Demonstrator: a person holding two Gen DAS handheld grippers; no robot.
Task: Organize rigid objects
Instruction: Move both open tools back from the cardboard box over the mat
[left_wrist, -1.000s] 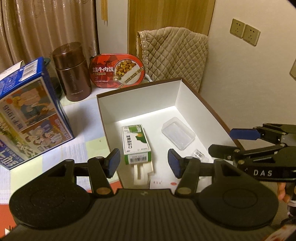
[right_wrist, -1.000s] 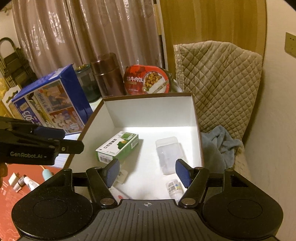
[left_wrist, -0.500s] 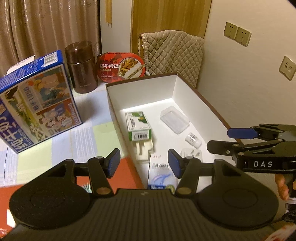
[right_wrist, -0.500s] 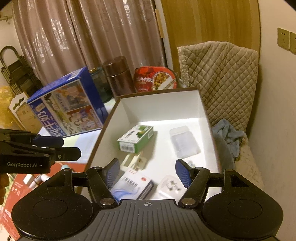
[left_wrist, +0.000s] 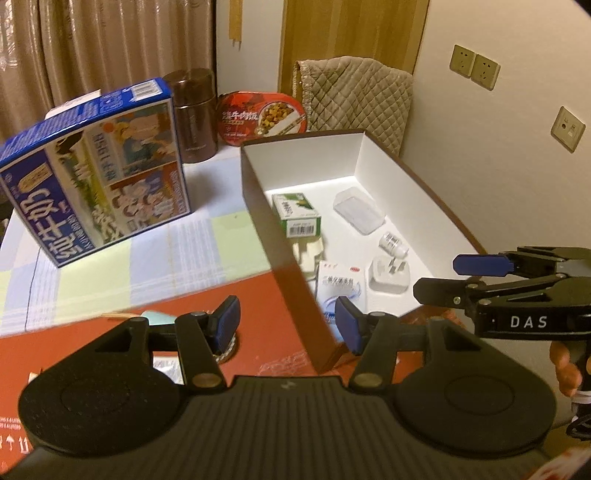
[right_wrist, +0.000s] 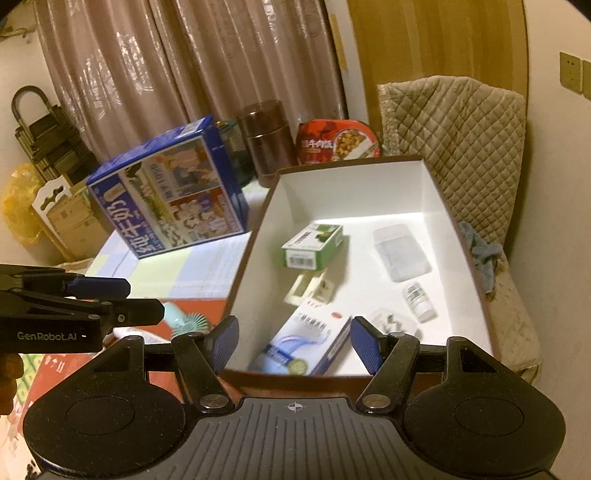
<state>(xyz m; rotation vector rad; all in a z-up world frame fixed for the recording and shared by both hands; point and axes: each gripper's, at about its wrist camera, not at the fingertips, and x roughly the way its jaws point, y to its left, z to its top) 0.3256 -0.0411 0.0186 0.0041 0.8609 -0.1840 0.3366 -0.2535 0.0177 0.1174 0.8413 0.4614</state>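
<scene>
A white open box with a brown rim (left_wrist: 417, 173) (right_wrist: 255, 236) holds a green carton (left_wrist: 297, 212) (right_wrist: 314, 245), a clear plastic case (left_wrist: 358, 214) (right_wrist: 400, 253), a small white bottle (left_wrist: 394, 244) (right_wrist: 419, 301), a white plug adapter (left_wrist: 389, 277), a cream plug (right_wrist: 310, 288) and a blue-white medicine box (left_wrist: 341, 282) (right_wrist: 308, 345). My left gripper (left_wrist: 288, 325) is open and empty, over the box's near left wall. My right gripper (right_wrist: 293, 341) is open and empty, above the box's near end. A mint hand fan (right_wrist: 184, 317) lies on the red mat left of the box.
A big blue milk carton (left_wrist: 99, 166) (right_wrist: 170, 188) stands left of the box. A brown flask (left_wrist: 194, 114) and a red meal bowl (left_wrist: 262, 118) stand behind. A quilted chair back (left_wrist: 354, 96) is at the far right, the wall close by.
Both grippers have pulled back and risen away from the box, so more of its near end and the red mat now show. Both stayed open and empty.
</scene>
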